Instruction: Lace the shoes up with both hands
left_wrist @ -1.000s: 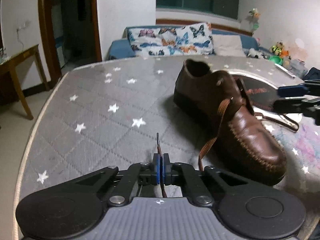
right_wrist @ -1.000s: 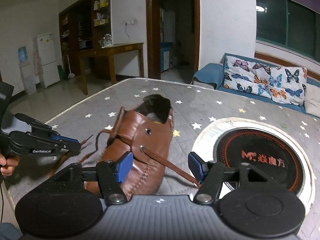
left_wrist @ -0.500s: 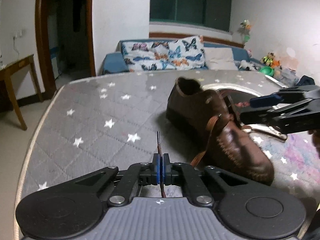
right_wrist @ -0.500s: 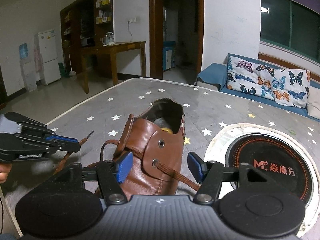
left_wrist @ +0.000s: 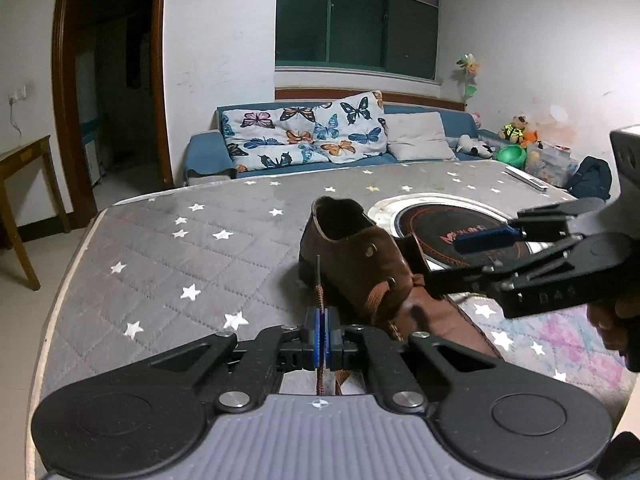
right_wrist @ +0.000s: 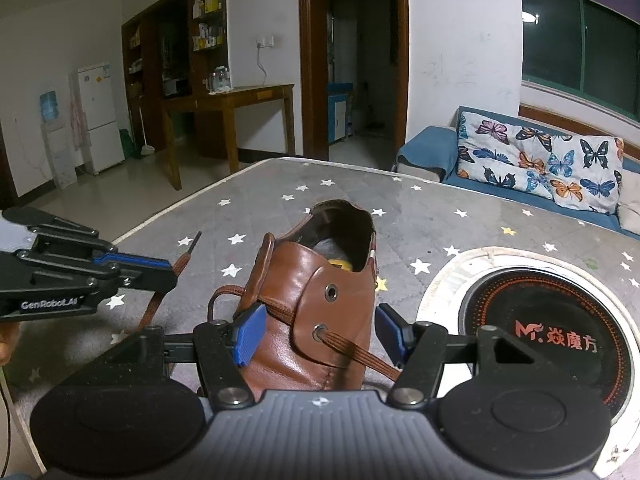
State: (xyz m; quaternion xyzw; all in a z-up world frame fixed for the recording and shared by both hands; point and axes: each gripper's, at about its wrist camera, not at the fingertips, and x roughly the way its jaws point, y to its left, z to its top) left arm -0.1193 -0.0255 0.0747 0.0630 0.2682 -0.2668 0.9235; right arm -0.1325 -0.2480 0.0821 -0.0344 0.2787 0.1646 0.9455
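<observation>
Lifted higher than a second ago, my left tongs (left_wrist: 322,334) stay clenched on the lace (left_wrist: 319,300) beside the shoe (right_wrist: 316,312) on the bed (left_wrist: 168,276), right tongs (right_wrist: 318,334) released astride it; tugging harder may unthread the eyelet.

One brown shoe (right_wrist: 312,312), one brown lace (left_wrist: 320,300), two grippers, one round hotplate (right_wrist: 560,320), two butterfly cushions.

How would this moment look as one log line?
left gripper: shut on lace | right gripper: open around shoe | top eyelet: empty
</observation>
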